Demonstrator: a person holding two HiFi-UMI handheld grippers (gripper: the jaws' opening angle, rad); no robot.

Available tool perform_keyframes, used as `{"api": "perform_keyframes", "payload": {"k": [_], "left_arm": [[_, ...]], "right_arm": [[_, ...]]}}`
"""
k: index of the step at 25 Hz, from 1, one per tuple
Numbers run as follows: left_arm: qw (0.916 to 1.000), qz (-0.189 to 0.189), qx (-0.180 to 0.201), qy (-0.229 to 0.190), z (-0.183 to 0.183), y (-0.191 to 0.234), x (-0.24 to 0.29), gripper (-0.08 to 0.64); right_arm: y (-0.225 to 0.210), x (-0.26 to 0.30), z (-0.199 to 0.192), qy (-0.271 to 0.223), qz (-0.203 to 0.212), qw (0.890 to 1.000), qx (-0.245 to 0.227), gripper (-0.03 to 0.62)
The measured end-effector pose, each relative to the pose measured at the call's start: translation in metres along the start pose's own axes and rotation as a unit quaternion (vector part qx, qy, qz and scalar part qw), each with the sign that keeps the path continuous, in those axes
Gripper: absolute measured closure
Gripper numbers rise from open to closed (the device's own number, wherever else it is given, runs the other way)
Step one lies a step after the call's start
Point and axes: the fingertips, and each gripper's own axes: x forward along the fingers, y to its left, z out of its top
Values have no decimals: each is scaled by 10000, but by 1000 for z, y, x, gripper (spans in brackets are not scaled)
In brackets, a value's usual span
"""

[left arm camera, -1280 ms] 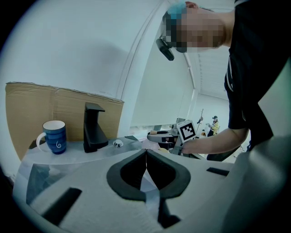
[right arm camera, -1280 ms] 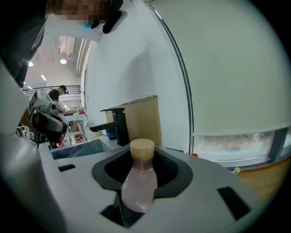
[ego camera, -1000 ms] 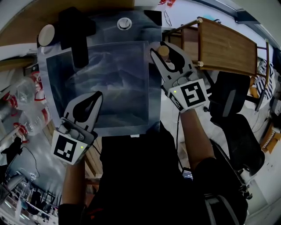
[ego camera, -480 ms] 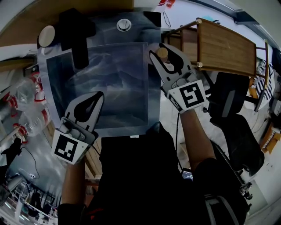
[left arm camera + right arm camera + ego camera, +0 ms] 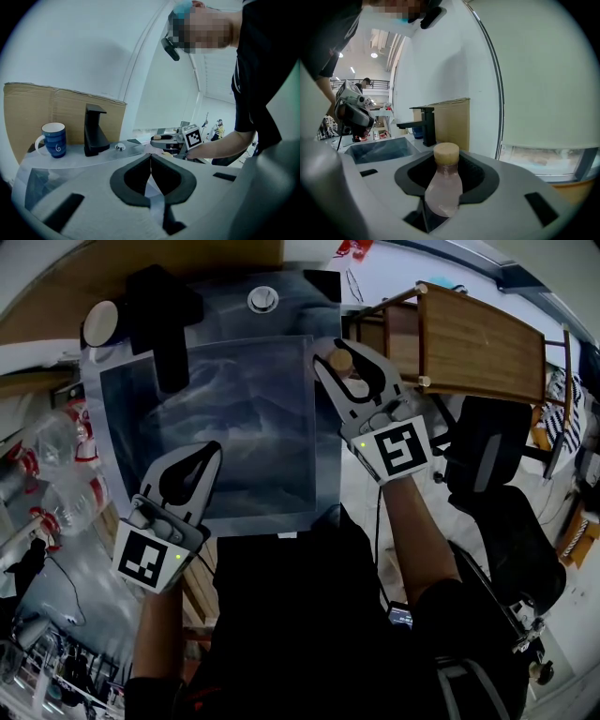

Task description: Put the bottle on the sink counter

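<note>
The right tool [image 5: 343,371] is clamping the bottle [image 5: 443,185], its jaws hugging the pale pink body just under the shoulder while the tan cap pokes up above them. It's gripping low on the neck like that so the bottle is riding upright, cap up, ready to stand on its base.

From the head view, tool and bottle are hanging over the right edge of the counter [image 5: 328,456], towards the far right corner, just beside the basin [image 5: 225,427] and not over it. That's the flat strip where a bottle can stand, so I judge the set-down is close. Whether the base is touching the counter I can't tell; the tool is hiding it.

The left tool [image 5: 150,159] is sitting clenched on nothing, tips pressed together, hovering at the near left corner of the basin, apparently parked out of the way.

Along the far edge, the black faucet [image 5: 169,329] and blue mug [image 5: 53,139] are standing well apart from the bottle.
</note>
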Motion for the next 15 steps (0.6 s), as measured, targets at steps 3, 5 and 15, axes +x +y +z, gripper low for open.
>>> {"api": "perform_keyframes", "payload": {"k": [3, 5, 15], "left_arm": [[10000, -6, 5, 23, -1, 0, 0, 543], [10000, -12, 15, 18, 0, -1, 0, 543], [10000, -12, 27, 19, 1, -4, -1, 543]], "right_arm": [[0, 0, -1, 14, 0, 10000, -9, 449], [0, 1, 0, -4, -4, 10000, 12, 449], [3, 0, -5, 88, 68, 9999, -122, 387]]}}
